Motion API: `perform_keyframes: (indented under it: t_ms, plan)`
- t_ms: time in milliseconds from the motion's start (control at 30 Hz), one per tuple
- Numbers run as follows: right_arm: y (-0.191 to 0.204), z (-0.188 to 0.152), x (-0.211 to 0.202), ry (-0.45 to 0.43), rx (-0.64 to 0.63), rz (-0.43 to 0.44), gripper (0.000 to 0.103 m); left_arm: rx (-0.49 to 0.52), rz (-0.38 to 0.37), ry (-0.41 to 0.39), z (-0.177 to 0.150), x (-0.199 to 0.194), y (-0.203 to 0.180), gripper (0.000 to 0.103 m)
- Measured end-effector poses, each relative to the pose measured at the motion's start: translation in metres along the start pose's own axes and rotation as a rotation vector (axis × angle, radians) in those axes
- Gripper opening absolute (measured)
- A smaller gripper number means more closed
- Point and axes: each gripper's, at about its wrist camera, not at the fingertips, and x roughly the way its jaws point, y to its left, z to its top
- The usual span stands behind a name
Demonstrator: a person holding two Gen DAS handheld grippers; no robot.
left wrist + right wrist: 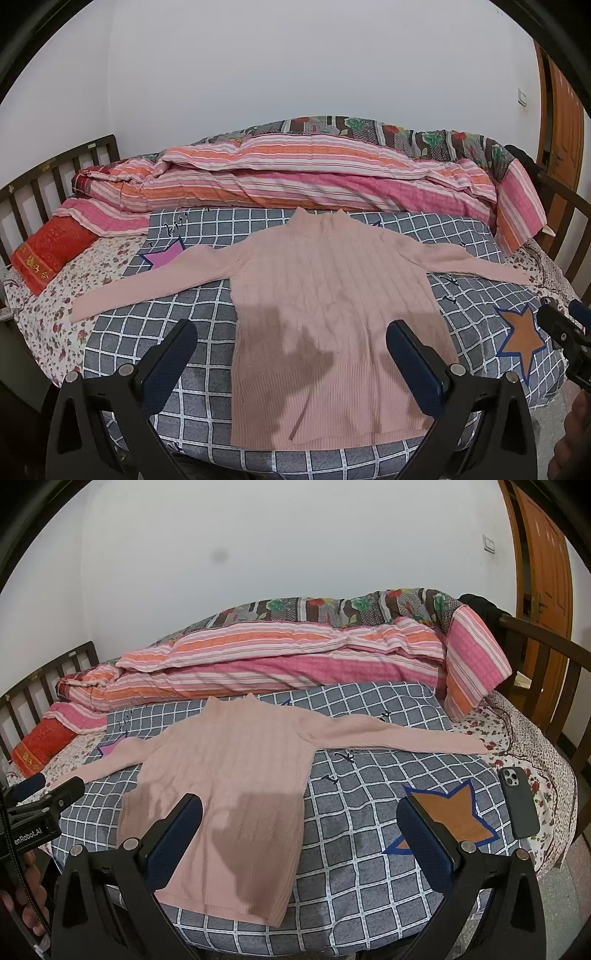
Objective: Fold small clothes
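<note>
A small pink ribbed sweater [325, 306] lies flat on a grey checked blanket [155, 325], collar away from me, both sleeves spread out sideways. It also shows in the right wrist view [229, 797]. My left gripper [291, 343] is open and empty, hovering above the sweater's lower body near the hem. My right gripper [301, 823] is open and empty, above the sweater's right hem edge and the blanket [369, 849]. Each gripper appears at the edge of the other's view.
A rolled pink striped quilt [295, 177] lies along the far side of the bed. A red pillow [48, 251] sits at the left. A dark phone [519, 801] lies on the floral sheet at the right. Wooden bed rails [546, 664] and a door [546, 576] stand at the right.
</note>
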Motion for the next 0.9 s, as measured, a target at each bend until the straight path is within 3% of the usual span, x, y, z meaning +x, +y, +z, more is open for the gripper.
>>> perform_keyframes:
  t_ms: [900]
  plan:
    - [0.0026,0.0012,-0.0050,-0.008,0.000,0.002,0.103,-0.013,-0.002,-0.003,0.0028,-0.0040,0.0014,0.103]
